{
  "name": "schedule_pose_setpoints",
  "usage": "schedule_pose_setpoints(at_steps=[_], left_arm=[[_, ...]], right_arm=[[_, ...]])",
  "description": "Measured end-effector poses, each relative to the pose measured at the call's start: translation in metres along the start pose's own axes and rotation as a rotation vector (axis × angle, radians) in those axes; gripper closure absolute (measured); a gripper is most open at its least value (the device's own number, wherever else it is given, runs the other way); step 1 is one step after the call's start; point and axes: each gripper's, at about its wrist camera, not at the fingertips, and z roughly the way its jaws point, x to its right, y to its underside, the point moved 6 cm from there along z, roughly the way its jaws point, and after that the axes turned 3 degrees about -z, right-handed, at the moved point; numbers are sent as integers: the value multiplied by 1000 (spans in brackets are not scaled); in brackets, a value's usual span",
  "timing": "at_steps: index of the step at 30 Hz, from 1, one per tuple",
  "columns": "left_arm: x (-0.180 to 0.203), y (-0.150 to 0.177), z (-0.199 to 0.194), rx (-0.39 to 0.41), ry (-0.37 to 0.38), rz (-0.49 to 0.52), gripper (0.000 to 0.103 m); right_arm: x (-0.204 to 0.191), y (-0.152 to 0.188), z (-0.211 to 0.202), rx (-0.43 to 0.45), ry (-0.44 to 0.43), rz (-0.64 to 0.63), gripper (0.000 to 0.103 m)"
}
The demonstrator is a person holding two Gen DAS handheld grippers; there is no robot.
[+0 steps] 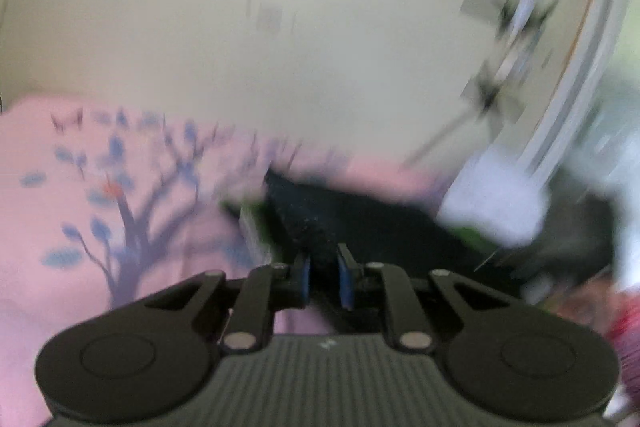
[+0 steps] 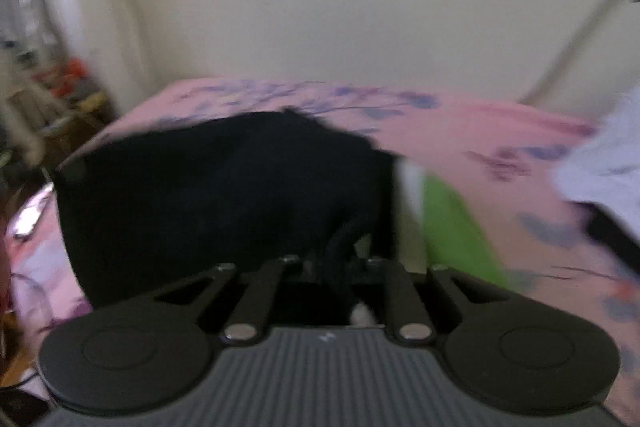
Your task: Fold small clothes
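A black garment (image 1: 360, 223) is stretched between both grippers above a pink bed sheet (image 1: 60, 187) printed with a blue and purple tree. My left gripper (image 1: 324, 271) is shut on one edge of the garment, its blue pads (image 1: 345, 279) pinching the cloth. My right gripper (image 2: 336, 263) is shut on a bunched edge of the same black garment (image 2: 208, 195), which hangs wide across the right wrist view. Both views are blurred by motion.
A green and white item (image 2: 448, 223) lies on the pink sheet (image 2: 480, 139) under the garment. A pale white cloth (image 1: 496, 195) sits at the right; it also shows in the right wrist view (image 2: 608, 167). A cream wall (image 2: 320, 7) stands behind the bed. Clutter (image 2: 60, 83) lies left of the bed.
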Motion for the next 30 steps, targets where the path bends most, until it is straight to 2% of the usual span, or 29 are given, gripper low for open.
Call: schedule_pose_setpoints(at_steps=[3, 4, 5, 6, 7, 8, 9, 10, 12, 14, 17, 19, 22, 24, 25, 28, 29, 30], left_arm=[[9, -12, -80, 162, 76, 46, 91], [13, -11, -112, 227, 97, 83, 90], [16, -10, -135, 281, 100, 113, 81], [17, -8, -159, 350, 83, 139, 77], [16, -7, -181, 413, 54, 154, 55], [12, -7, -199, 469, 21, 159, 27], [6, -9, -212, 519, -17, 151, 20], [1, -11, -216, 542, -41, 136, 17], [-14, -21, -209, 525, -45, 76, 17], [-24, -33, -181, 461, -24, 22, 17], [-26, -47, -110, 317, -25, 9, 18], [-22, -57, -47, 198, -6, 13, 17], [-1, -61, 50, 4, 22, 44, 16], [20, -57, 115, -129, 21, 85, 13], [30, -52, 148, -208, 27, 101, 12], [57, -19, 208, -416, 31, 127, 6], [61, -5, 231, -495, 21, 133, 9], [62, 11, 246, -552, 10, 140, 16]], right_arm=[[-62, -8, -8, 63, -244, -146, 97], [-84, -8, -13, 67, -354, -203, 94], [-106, -4, -21, 62, -480, -269, 90], [-123, 2, -28, 73, -536, -334, 80], [-134, 6, -33, 74, -568, -380, 74], [-140, 11, -37, 71, -586, -410, 69], [-141, 14, -40, 71, -593, -412, 66], [-137, 16, -44, 77, -595, -398, 62], [-121, 18, -53, 107, -567, -332, 60], [-94, 23, -73, 161, -516, -235, 58], [-49, 35, -107, 259, -399, -63, 49], [-18, 51, -125, 301, -279, 49, 41], [22, 83, -138, 309, -134, 192, 37], [29, 103, -143, 301, -92, 242, 31], [29, 111, -143, 292, -70, 248, 23], [12, 122, -127, 261, -39, 216, 22], [8, 125, -121, 240, -43, 209, 22], [4, 129, -115, 217, -50, 204, 22]])
